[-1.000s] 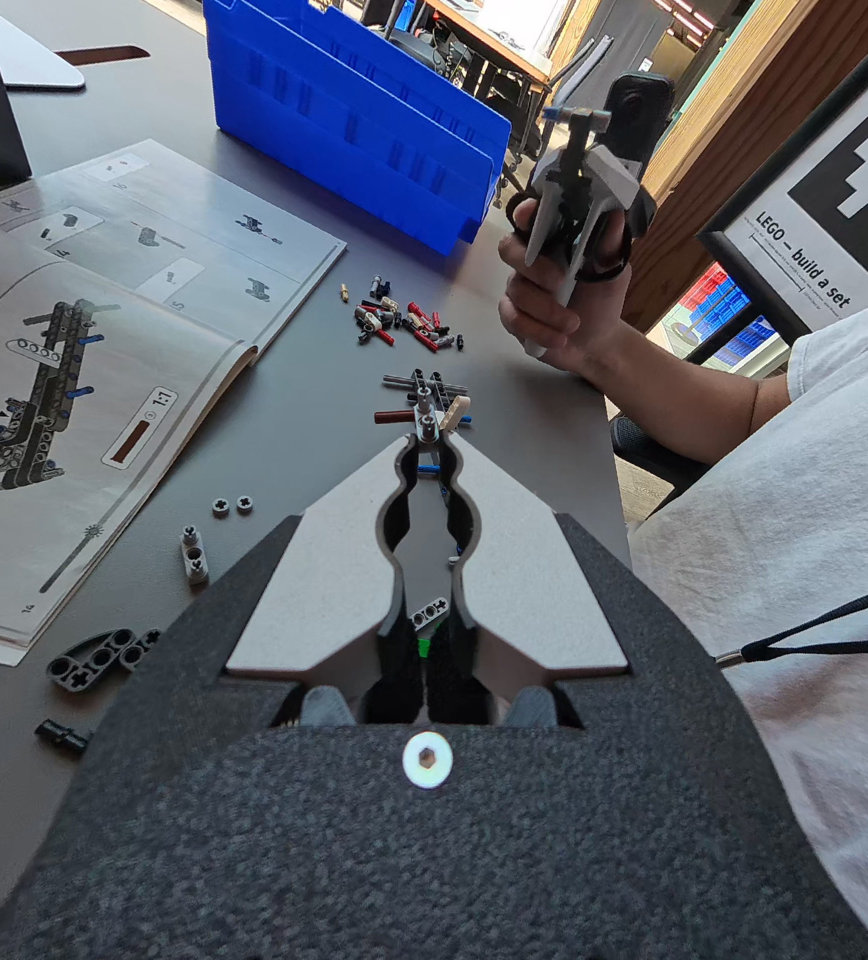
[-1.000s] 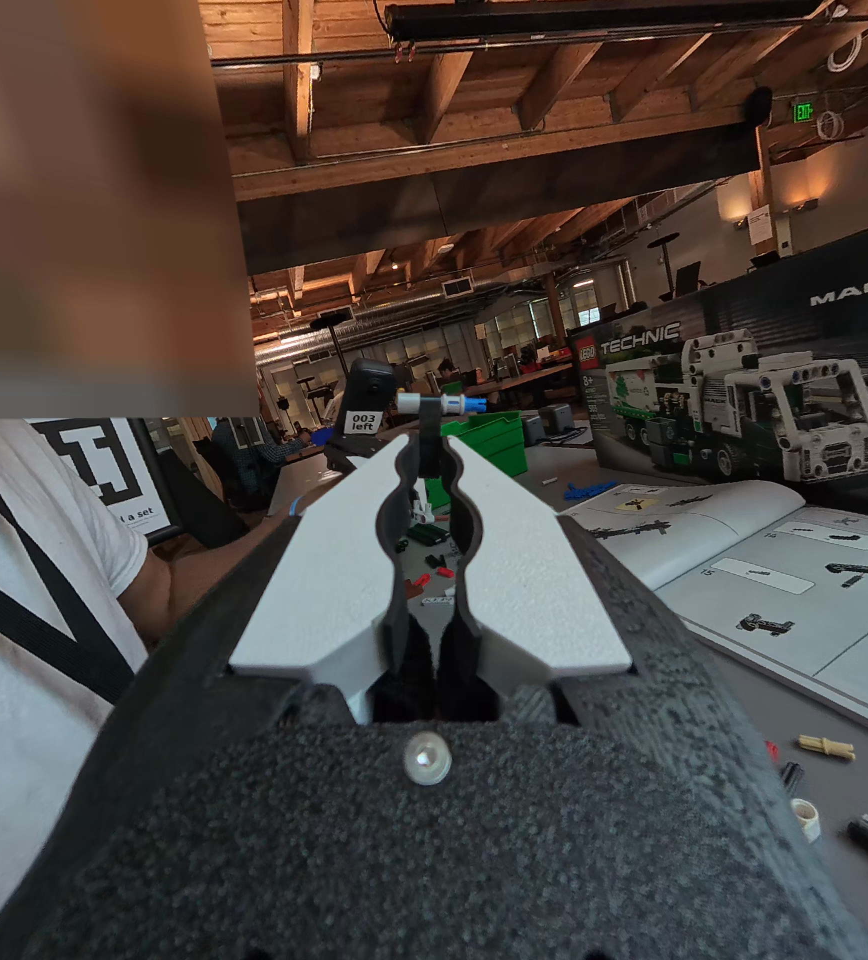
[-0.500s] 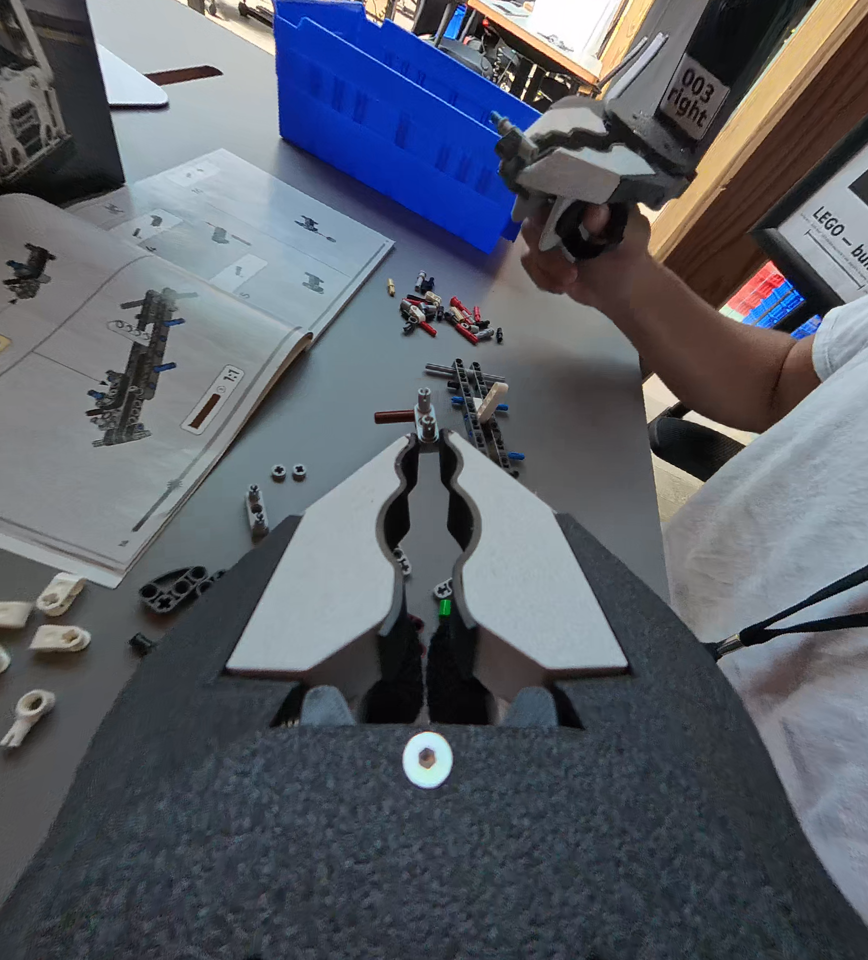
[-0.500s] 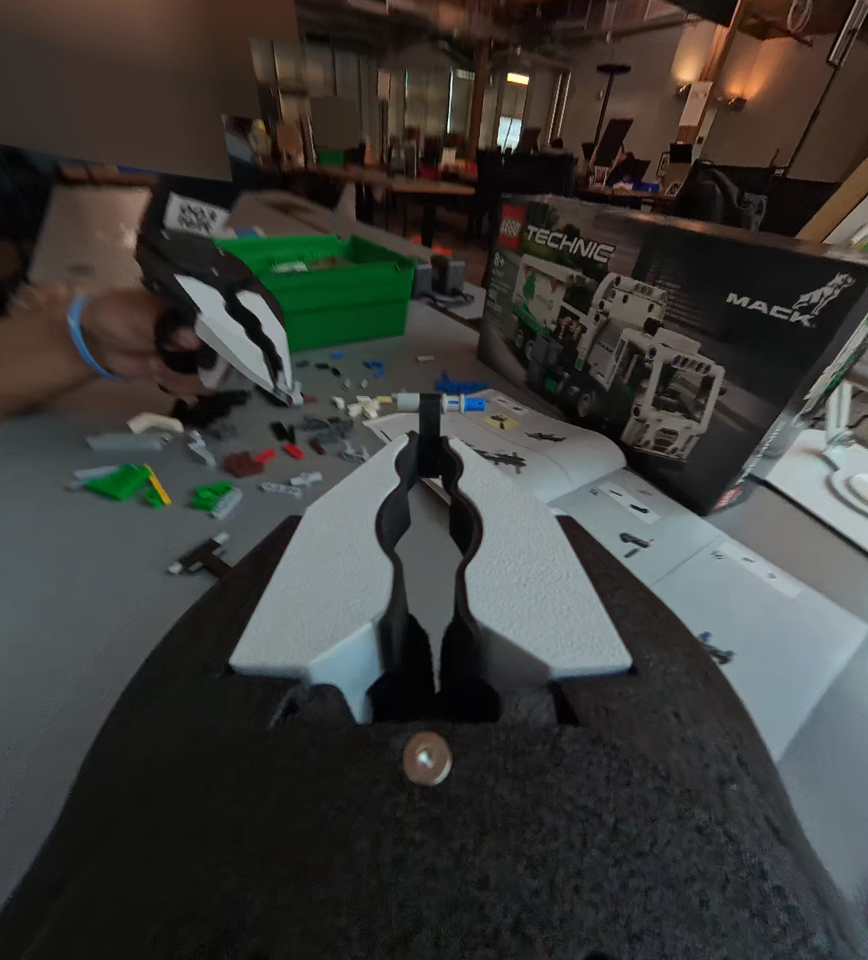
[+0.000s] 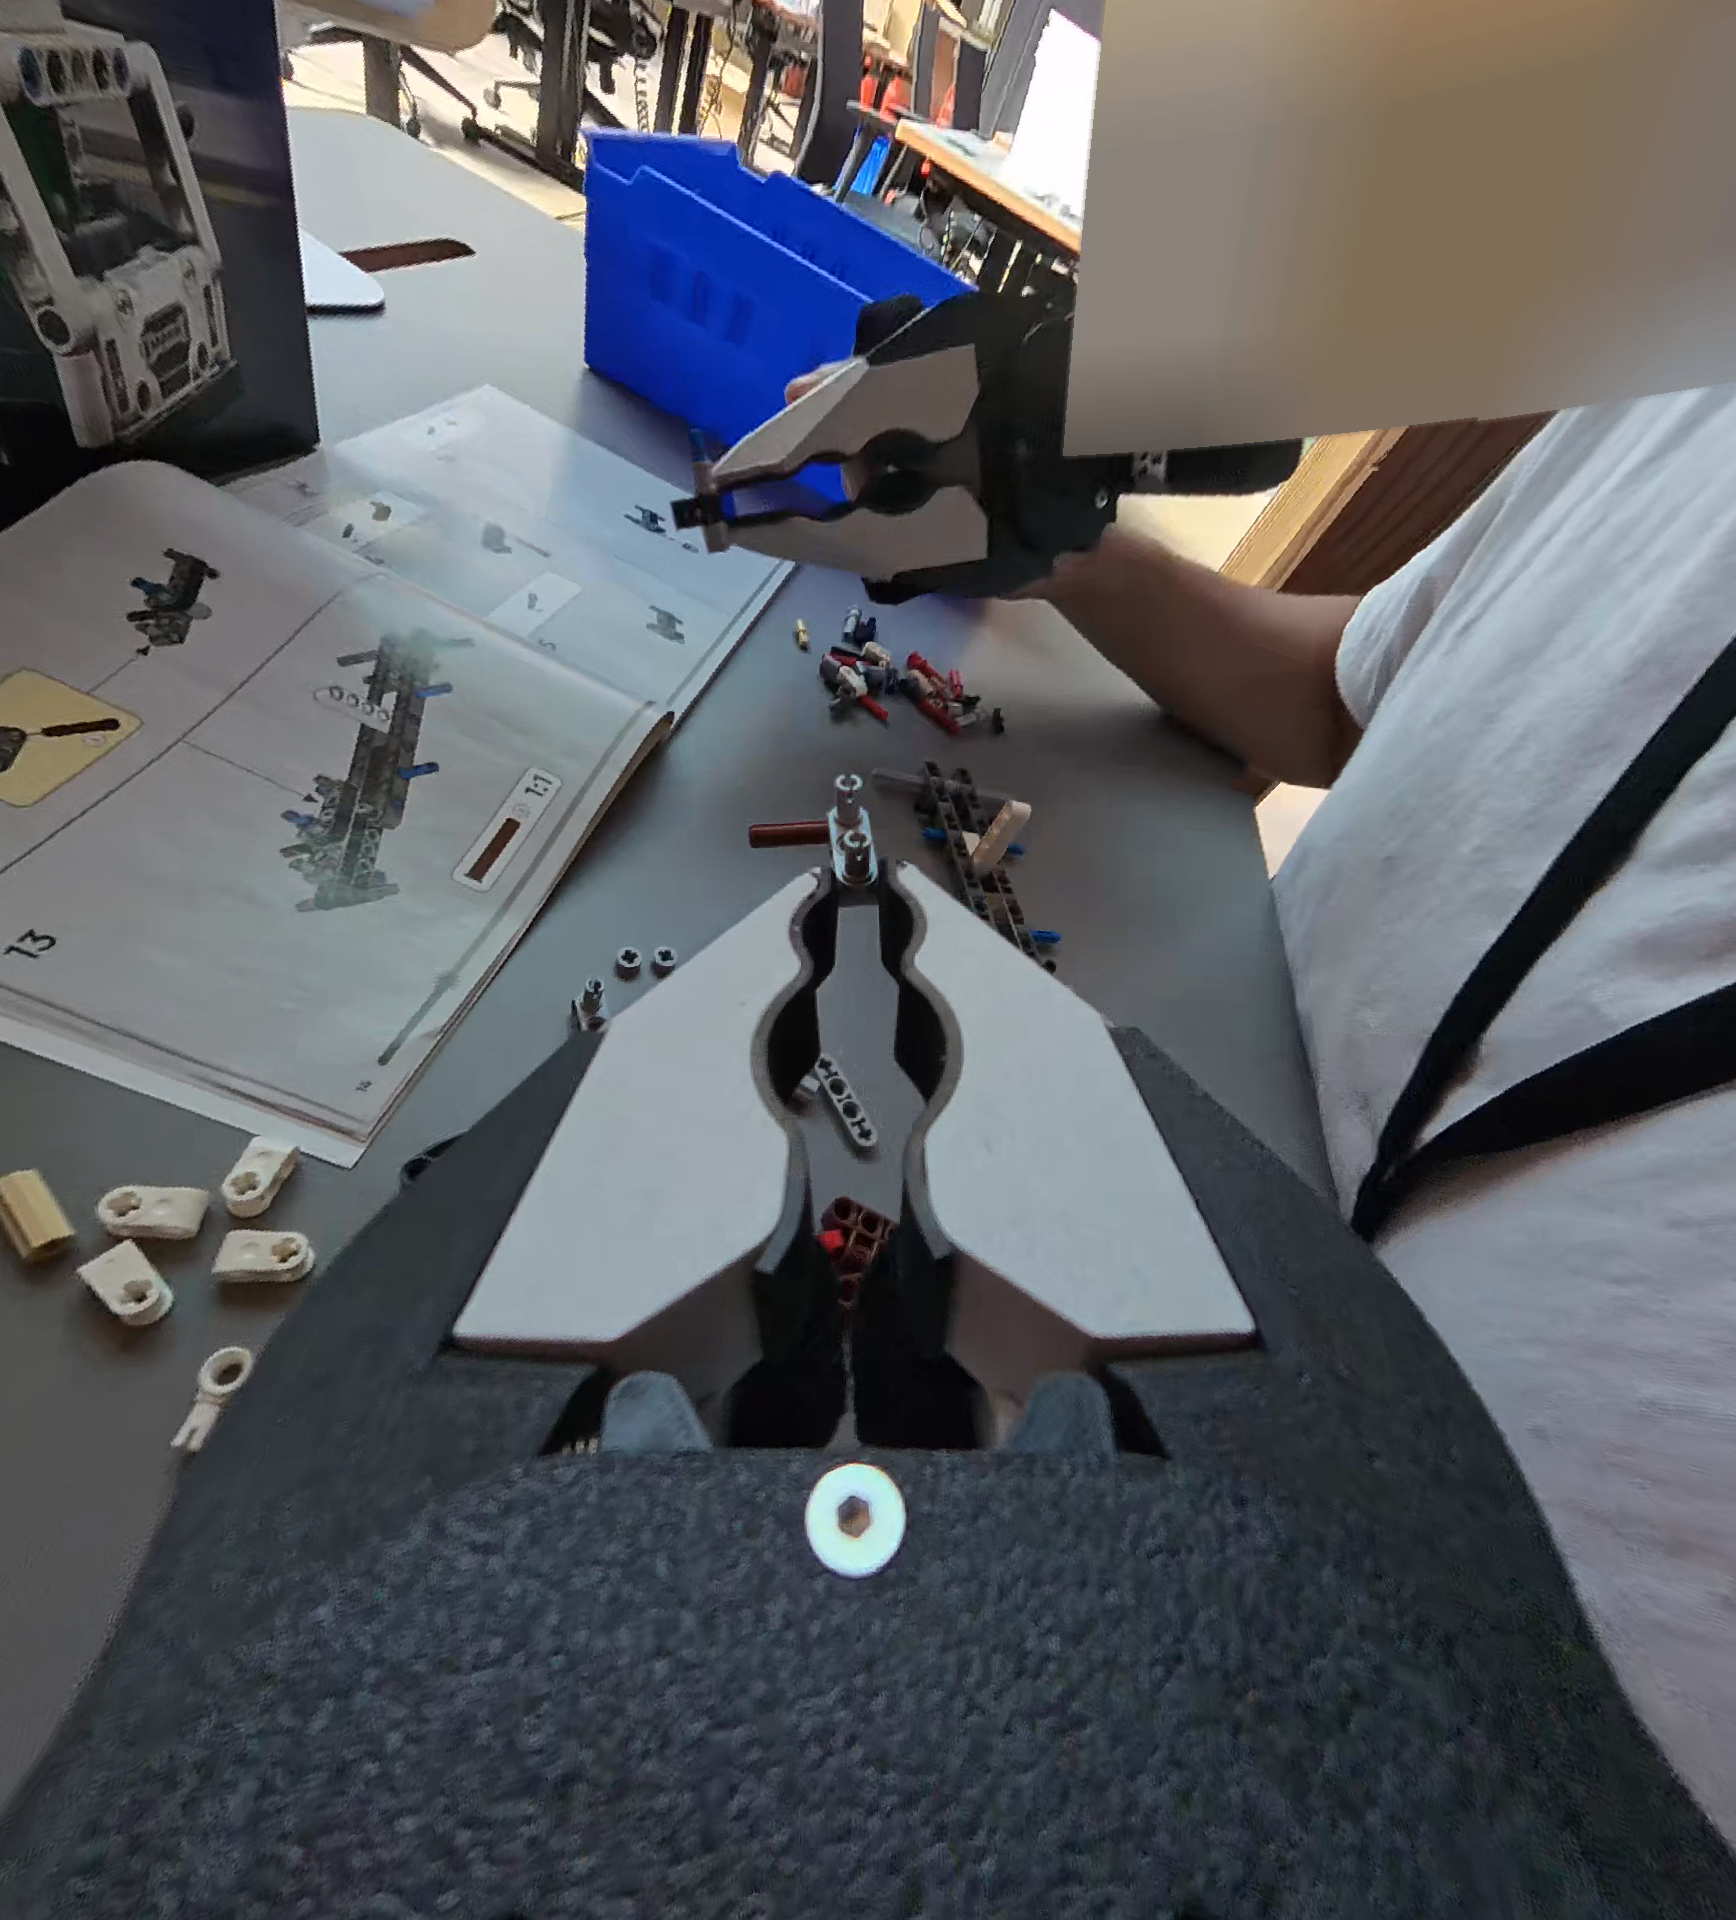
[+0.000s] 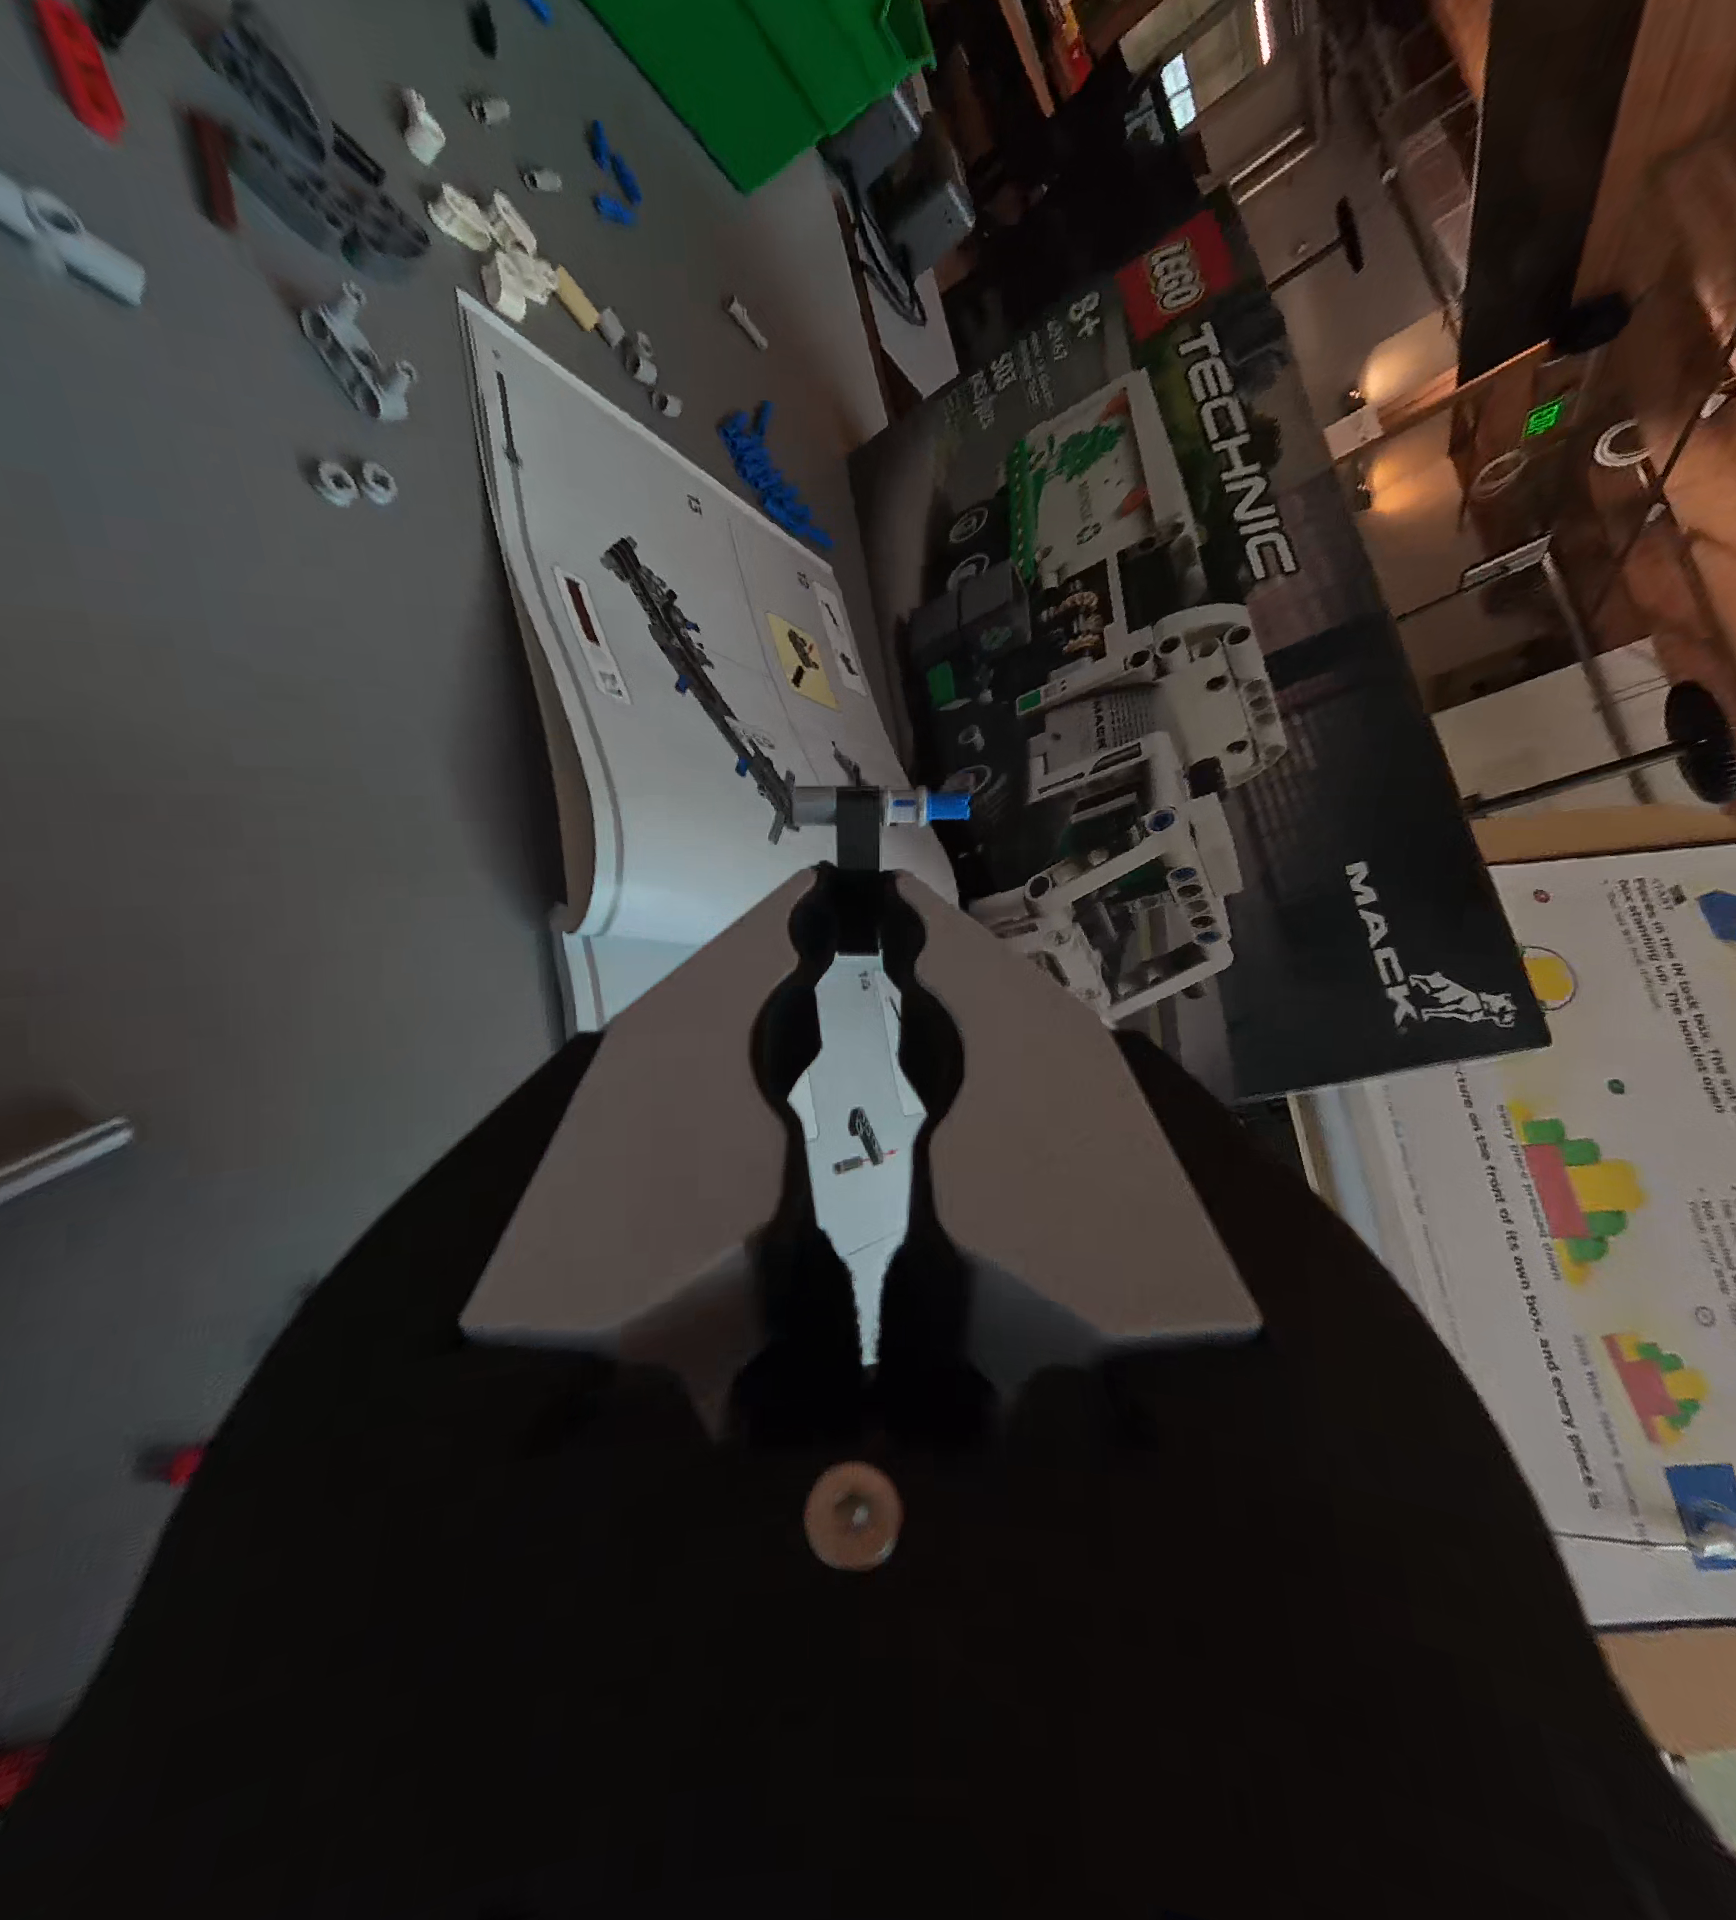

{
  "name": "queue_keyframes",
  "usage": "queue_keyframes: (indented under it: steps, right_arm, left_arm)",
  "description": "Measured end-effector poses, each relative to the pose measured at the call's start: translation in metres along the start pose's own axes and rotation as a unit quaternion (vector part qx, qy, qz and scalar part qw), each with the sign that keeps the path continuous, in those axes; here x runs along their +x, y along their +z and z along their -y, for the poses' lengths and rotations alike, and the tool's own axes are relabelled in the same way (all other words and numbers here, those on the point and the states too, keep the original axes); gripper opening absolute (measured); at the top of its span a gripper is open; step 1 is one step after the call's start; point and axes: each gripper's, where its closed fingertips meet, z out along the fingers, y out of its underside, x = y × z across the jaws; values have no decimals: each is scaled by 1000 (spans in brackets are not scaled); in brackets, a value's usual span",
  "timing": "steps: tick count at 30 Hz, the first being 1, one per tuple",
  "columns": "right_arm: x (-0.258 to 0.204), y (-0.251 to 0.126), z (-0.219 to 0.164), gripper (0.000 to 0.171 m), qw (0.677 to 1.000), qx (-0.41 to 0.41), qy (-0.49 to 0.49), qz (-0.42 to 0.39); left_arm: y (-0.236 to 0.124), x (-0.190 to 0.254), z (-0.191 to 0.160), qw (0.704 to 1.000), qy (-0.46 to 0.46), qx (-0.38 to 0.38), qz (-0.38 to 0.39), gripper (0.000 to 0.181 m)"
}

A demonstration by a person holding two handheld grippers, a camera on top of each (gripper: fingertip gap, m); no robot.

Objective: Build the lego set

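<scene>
My left gripper (image 5: 851,883) is shut on a small grey connector (image 5: 851,844) with a brown axle (image 5: 786,833) sticking out to its left, held above the dark table (image 5: 708,790). My right gripper (image 6: 856,896) is shut on a black piece (image 6: 857,831) carrying a grey and blue pin (image 6: 905,807). In the left wrist view the right gripper (image 5: 710,509) is turned on its side, above the open instruction booklet's (image 5: 220,748) right edge. A long black beam assembly (image 5: 978,862) lies on the table just right of my left fingertips.
A pile of small pins (image 5: 905,686) lies beyond the assembly. A blue bin (image 5: 739,301) and the set's box (image 5: 95,229) stand at the back. White connectors (image 5: 189,1226) lie at the left. A green bin (image 6: 770,73) and a poster (image 6: 1622,1195) show in the right wrist view. About 15 cm separates my left fingertips from my right.
The right gripper has rolled onto its side and swung down and left toward the booklet, still holding its piece. The left gripper has drawn back a little with its connector.
</scene>
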Motion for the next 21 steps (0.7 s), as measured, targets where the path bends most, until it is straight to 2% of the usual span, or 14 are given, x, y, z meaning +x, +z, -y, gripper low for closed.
queue_keyframes:
  steps: [8,21]
  right_arm:
    - [-6,0,-27,5,999,-34,18,12]
    - [-7,-12,-35,5,998,-18,63,4]
  left_arm:
    - [-5,-9,-9,1000,-7,-4,15,6]
    - [-11,-16,-9,999,-20,5,25,6]
